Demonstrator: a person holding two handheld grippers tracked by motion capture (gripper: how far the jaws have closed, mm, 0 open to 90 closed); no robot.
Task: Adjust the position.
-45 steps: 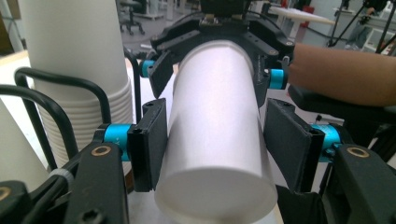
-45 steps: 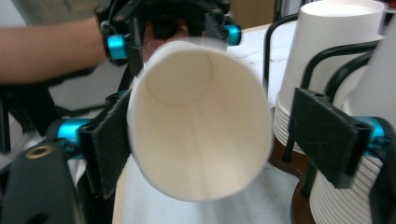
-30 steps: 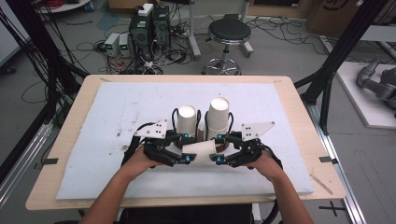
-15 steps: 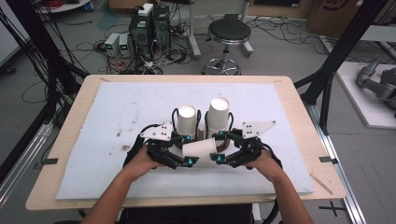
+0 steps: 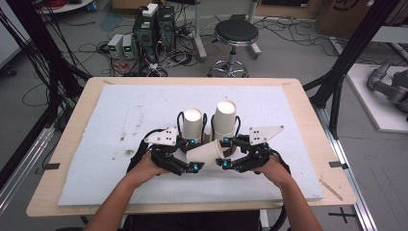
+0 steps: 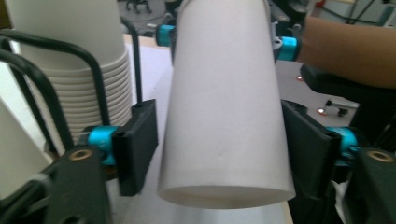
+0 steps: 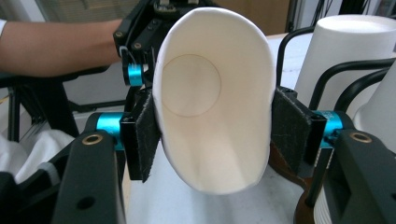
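At the near middle of the table (image 5: pixel 308 101), between my two hands, a single white paper cup (image 5: pixel 206 153) lies on its side above the white mat (image 5: pixel 120 125), its open mouth turned toward the right and its base toward the left. My right gripper (image 5: pixel 225 154) is clamped on the mouth end: in the right gripper view the cup (image 7: pixel 212 100) sits between both black pads (image 7: pixel 144 135), and its rim is squeezed from a circle into a tall oval, so I can look straight down to the round bottom inside. My left gripper (image 5: pixel 191 155) is at the base end; in the left gripper view the cup (image 6: pixel 224 107) fills the space between the jaws, the right jaw looks pressed against the wall while a thin gap shows at the left one, so I cannot tell whether that side truly grips. My left hand (image 5: pixel 144 168) and right hand (image 5: pixel 275 168) hold the tools just near of the cup. Just beyond it, two stacks of cups stand upright in black wire holders: the shorter left stack (image 5: pixel 192 124) and the taller right stack (image 5: pixel 225 119), both close to the grippers' far jaws. Past the far table edge, on the floor, I see a round black stool (image 5: pixel 235 32) and computer cases (image 5: pixel 155 24) amid tangled cables.
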